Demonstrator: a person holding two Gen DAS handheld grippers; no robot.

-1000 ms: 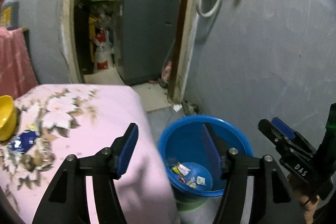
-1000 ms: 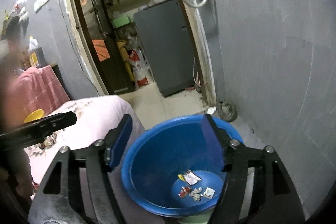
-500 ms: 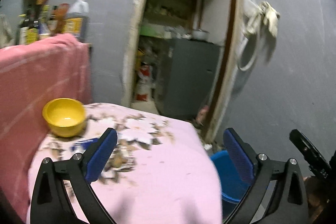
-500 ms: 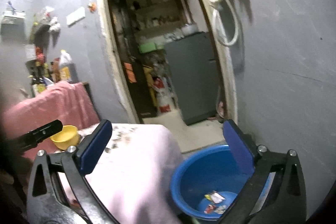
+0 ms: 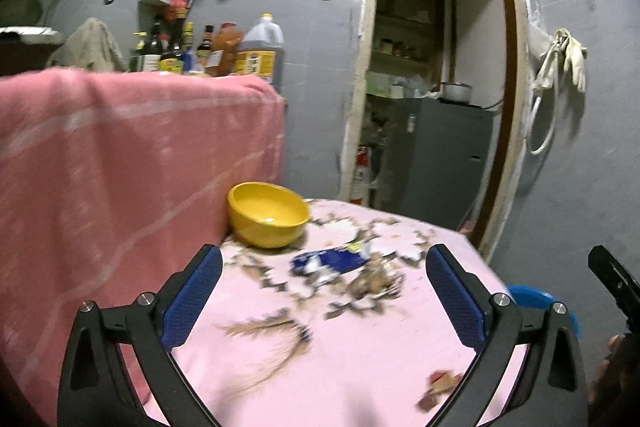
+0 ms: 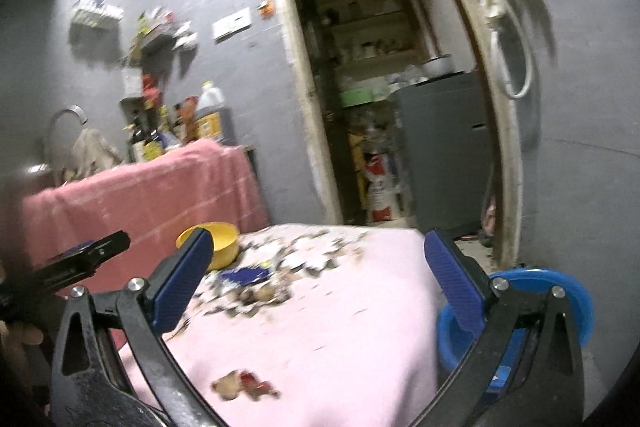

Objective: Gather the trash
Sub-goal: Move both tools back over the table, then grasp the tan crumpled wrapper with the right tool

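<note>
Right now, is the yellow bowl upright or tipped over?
Upright: the yellow bowl stands on the pink tablecloth, its opening facing up.

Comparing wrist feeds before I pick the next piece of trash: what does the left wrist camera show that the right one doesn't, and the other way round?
Only the left wrist view shows the open left gripper head-on, with the brown feathery scrap lying between its fingers.

Only the right wrist view shows the open right gripper head-on and most of the blue basin standing beside the table; the left view catches only a sliver of its rim.

Both show the pink floral tablecloth, the yellow bowl, the blue wrapper and the red-brown wrapper near the front edge.
</note>
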